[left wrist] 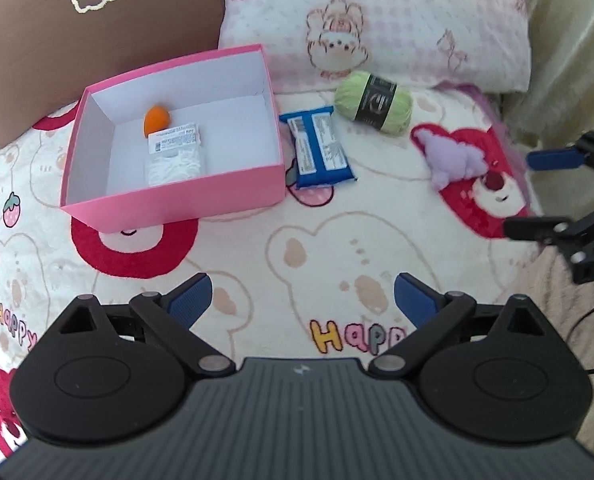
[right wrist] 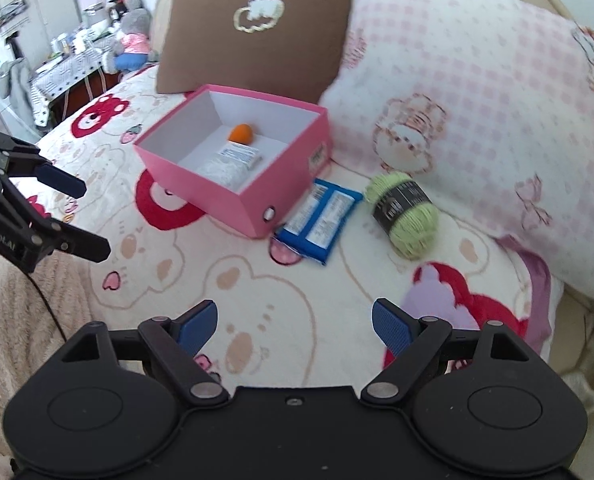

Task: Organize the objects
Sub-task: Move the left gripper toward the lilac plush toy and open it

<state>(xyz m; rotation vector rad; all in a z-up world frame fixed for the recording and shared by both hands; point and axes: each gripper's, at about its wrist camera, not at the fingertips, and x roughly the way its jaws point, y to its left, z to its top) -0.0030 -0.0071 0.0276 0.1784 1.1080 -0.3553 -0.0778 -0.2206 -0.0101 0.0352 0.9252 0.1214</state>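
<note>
Your left claw [left wrist: 301, 300] is wide open and holds nothing; it hangs above the bed blanket [left wrist: 257, 248] in the lower middle of the left wrist view. Your right claw [right wrist: 295, 324] is also wide open and holds nothing, and it sits in the lower middle of the right wrist view, over the same blanket with the bear pattern.

The pink box [left wrist: 169, 200] stands on the blanket in the centre left of the left wrist view, with its top open. Inside it you see an orange egg-shaped object [left wrist: 158, 119] near the far wall, and in front of it, touching or almost touching, a clear packet [left wrist: 175, 152] with a white label and something white inside.

Just beside the box, on its right side in this view, the blue packet [left wrist: 320, 146] lies flat on the blanket with the printed label up. A little further to the upper right lies the green yarn ball [left wrist: 373, 102] with a dark paper band, close to the edge of the pink checked pillow [left wrist: 377, 20]. A brown pillow [left wrist: 97, 32] leans behind the box in the upper left. In the right wrist view, the yarn [right wrist: 407, 212] and the blue packet [right wrist: 321, 220] are near each other but apart
</note>
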